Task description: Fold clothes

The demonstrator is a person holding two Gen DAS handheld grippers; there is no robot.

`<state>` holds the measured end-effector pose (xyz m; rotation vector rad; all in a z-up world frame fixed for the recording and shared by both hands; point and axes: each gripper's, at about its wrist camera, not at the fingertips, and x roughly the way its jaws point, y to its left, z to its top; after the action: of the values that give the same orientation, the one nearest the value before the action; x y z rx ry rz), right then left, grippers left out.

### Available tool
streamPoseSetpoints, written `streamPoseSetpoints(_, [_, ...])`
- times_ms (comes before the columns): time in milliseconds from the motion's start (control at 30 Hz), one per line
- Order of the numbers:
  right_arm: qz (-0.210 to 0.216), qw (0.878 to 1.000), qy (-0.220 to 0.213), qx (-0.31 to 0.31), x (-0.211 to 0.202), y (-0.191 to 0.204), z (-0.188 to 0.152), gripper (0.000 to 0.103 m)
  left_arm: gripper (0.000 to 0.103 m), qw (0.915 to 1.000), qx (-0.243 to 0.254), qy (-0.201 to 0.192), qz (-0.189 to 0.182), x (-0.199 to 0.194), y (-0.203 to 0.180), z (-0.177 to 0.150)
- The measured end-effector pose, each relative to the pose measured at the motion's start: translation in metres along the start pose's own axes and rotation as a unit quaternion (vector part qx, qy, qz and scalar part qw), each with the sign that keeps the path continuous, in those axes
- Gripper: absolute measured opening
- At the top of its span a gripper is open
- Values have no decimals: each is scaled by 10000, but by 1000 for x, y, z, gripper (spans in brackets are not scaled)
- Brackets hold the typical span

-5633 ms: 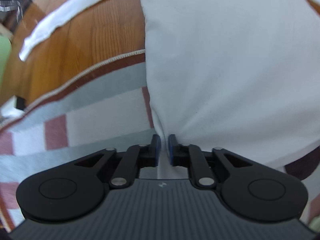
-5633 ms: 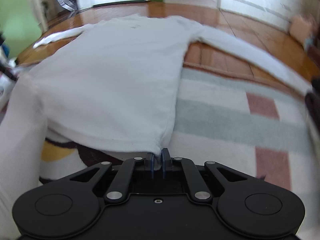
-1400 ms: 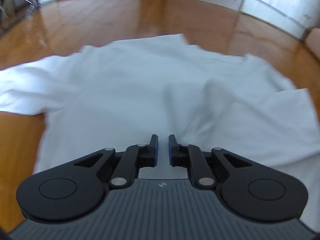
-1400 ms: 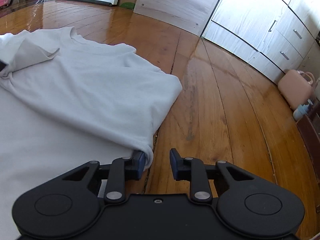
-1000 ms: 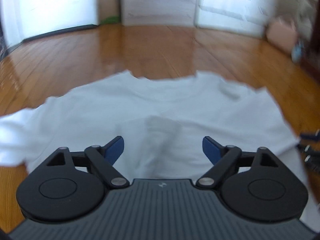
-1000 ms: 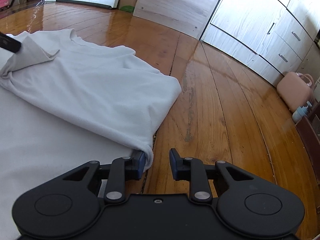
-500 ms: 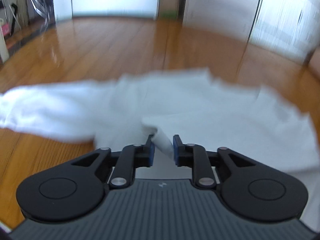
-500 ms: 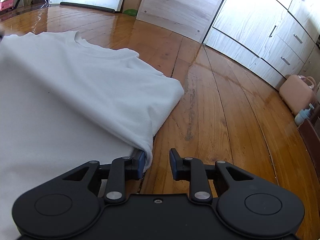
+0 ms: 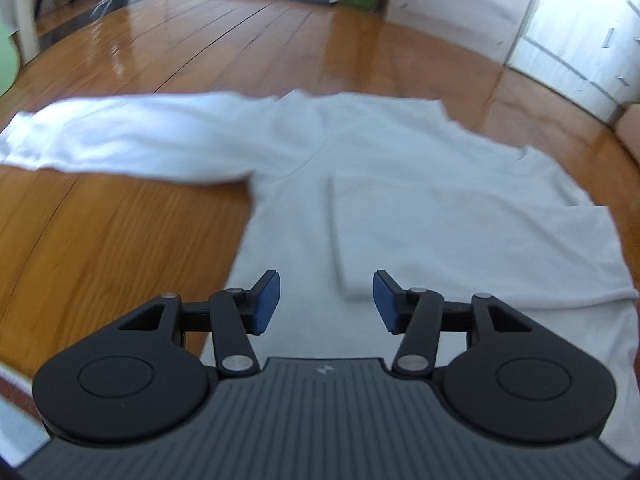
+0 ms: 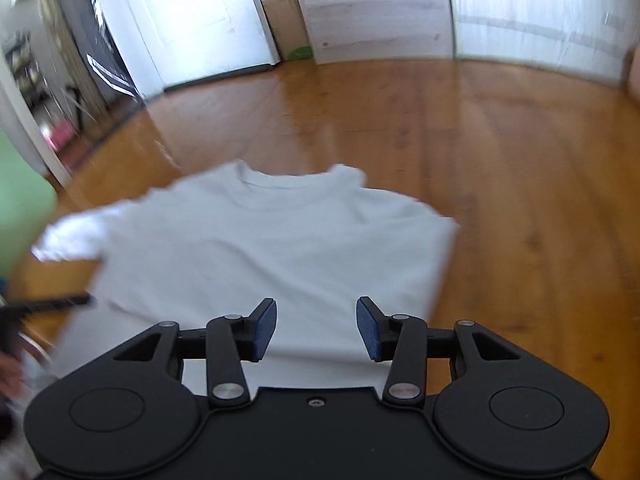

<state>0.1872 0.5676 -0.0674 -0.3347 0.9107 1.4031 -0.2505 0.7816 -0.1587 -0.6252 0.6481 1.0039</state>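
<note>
A white long-sleeved shirt lies flat on the wooden floor, collar at the far side. Its right sleeve is folded across the body, cuff end near me; the other sleeve stretches out to the left. My left gripper hovers over the shirt's near part, jaws opening, nothing between the blue pads. In the right wrist view the shirt shows from higher up, its right side folded in. My right gripper is above it, jaws opening and empty.
Wooden floor surrounds the shirt. White cabinets and a door line the far wall, with a cardboard box between. A green object and part of the other gripper sit at the left edge.
My left gripper let go of the sleeve cuff, which now lies on the shirt body, and its jaws widened. My right gripper released the folded shirt edge, rose and swung left.
</note>
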Motion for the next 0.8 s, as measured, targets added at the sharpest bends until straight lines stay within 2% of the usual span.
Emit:
streamPoseSetpoints(33, [192, 9997, 126, 114, 10, 0, 8, 48, 51, 10000, -3, -35, -71, 2, -4, 3])
streamPoseSetpoints(133, [298, 9983, 346, 349, 43, 5, 23, 46, 51, 9997, 15, -62, -233, 6, -1, 6])
streamPoseSetpoints(233, [279, 9967, 368, 666, 74, 11, 37, 46, 51, 9997, 204, -76, -65, 11, 6, 3])
streamPoseSetpoints(267, [213, 9961, 369, 778, 84, 13, 42, 50, 51, 9998, 178, -30, -21, 13, 10, 2])
streamPoseSetpoints(300, [54, 9955, 395, 860, 94, 14, 47, 60, 51, 9999, -61, 104, -88, 17, 18, 3])
streamPoseSetpoints(333, [-106, 9946, 420, 941, 104, 14, 53, 65, 51, 9989, -357, 239, -207, 20, 27, 4])
streamPoseSetpoints(400, [-379, 9929, 412, 1047, 125, 15, 62, 65, 51, 9918, -1003, 395, -691, 26, 42, 6])
streamPoseSetpoints(433, [-419, 9926, 407, 1068, 136, 14, 64, 65, 51, 9909, -1052, 376, -754, 27, 43, 7])
streamPoseSetpoints(533, [-636, 9903, 544, 1106, 167, 11, 68, 64, 51, 9960, -736, 284, -431, 28, 36, 9])
streamPoseSetpoints(567, [-672, 9914, 540, 981, 174, 13, 66, 60, 51, 9963, -693, 297, -423, 29, 35, 9])
streamPoseSetpoints(600, [-706, 9924, 534, 855, 181, 14, 63, 40, 51, 9959, -718, 321, -451, 30, 35, 7])
streamPoseSetpoints(633, [-741, 9932, 529, 729, 188, 16, 61, 2, 51, 9952, -773, 356, -486, 32, 36, 6])
streamPoseSetpoints(667, [-812, 9944, 514, 432, 191, 22, 60, 1, 51, 9946, -807, 401, -510, 34, 36, 5])
streamPoseSetpoints(767, [-1111, 9925, -79, -505, 180, 35, 53, 1, 51, 9955, -721, 479, -393, 40, 31, 7])
streamPoseSetpoints(800, [-1265, 9899, -220, -610, 172, 34, 54, 1, 51, 9962, -642, 452, -386, 41, 27, 8])
